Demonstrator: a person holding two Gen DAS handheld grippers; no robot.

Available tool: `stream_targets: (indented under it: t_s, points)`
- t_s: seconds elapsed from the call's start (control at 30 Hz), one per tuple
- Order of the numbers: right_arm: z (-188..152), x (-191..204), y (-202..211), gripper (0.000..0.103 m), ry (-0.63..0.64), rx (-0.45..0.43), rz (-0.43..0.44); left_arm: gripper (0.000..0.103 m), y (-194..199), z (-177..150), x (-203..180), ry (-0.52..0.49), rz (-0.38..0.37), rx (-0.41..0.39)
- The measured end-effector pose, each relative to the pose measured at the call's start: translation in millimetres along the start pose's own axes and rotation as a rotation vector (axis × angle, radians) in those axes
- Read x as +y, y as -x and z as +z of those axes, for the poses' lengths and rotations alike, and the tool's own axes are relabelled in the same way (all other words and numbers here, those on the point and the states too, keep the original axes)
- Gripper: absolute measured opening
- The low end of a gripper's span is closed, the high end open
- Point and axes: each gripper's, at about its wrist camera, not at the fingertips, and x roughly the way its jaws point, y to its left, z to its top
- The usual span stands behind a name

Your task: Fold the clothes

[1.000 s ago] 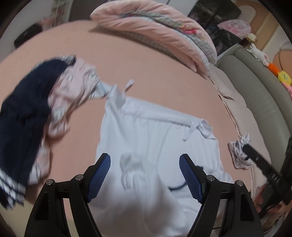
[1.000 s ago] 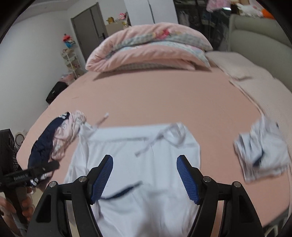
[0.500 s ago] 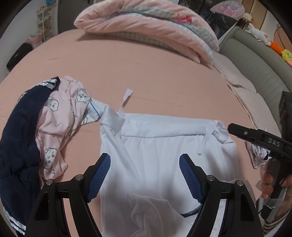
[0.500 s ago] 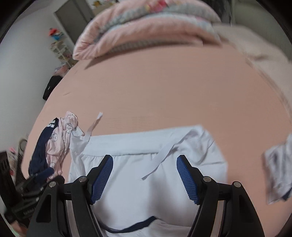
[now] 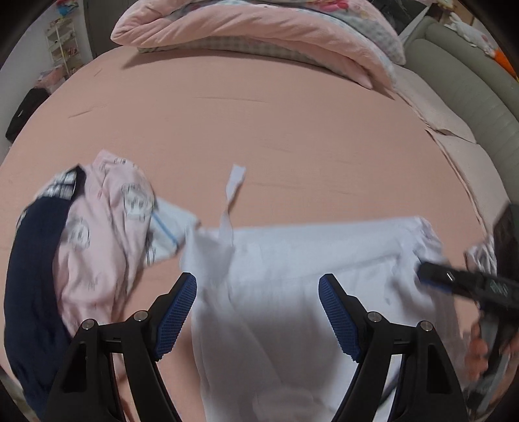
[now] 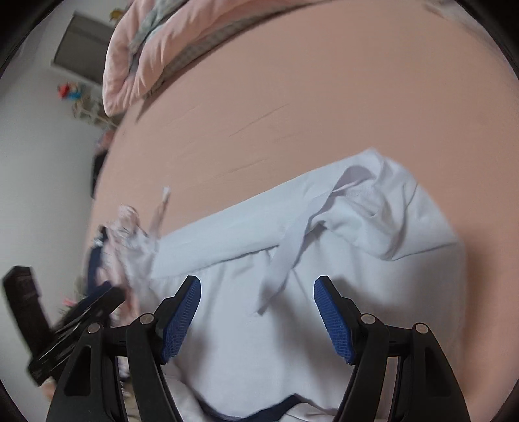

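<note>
Lying flat on the pink bed (image 5: 292, 136) is one white garment (image 5: 292, 292), with its waistband toward the far side and two white ties seen on it: one tie (image 5: 232, 198) sticks out at the left corner, and the other tie (image 6: 288, 246) lies loose near the right corner. One dark trim line is seen at the near edge of the garment in the right wrist view.

Two grippers are seen. The left gripper (image 5: 258, 311) is held above the left part of the garment, and its jaws are spread wide with nothing pinched between them. The right gripper (image 6: 258, 311) is held above the right part, by the loose tie, and its jaws are also spread wide with nothing gripped.

Beside the garment on the left, one pink printed piece (image 5: 103, 233) is heaped on one dark blue piece (image 5: 29, 276), and one small light blue bit is tucked against them. One more small crumpled cloth (image 5: 483, 256) is partly seen at the right, blurred. One folded pink quilt (image 5: 259, 29) is lying at the far end of the bed.
</note>
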Motion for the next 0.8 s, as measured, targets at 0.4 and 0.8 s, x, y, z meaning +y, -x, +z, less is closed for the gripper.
stream_targets:
  t_s: [0.4,0.8]
  points:
    - [14.2,-21.7,-11.2,0.072,-0.096,-0.025,0.061,0.077,-37.0,58.2,8.5,0.046,0.002,0.083]
    - [20.4,-31.9,-16.6,0.072,-0.168,-0.037,0.184,0.059,-89.6,68.5,2.7,0.066,0.011,0.181]
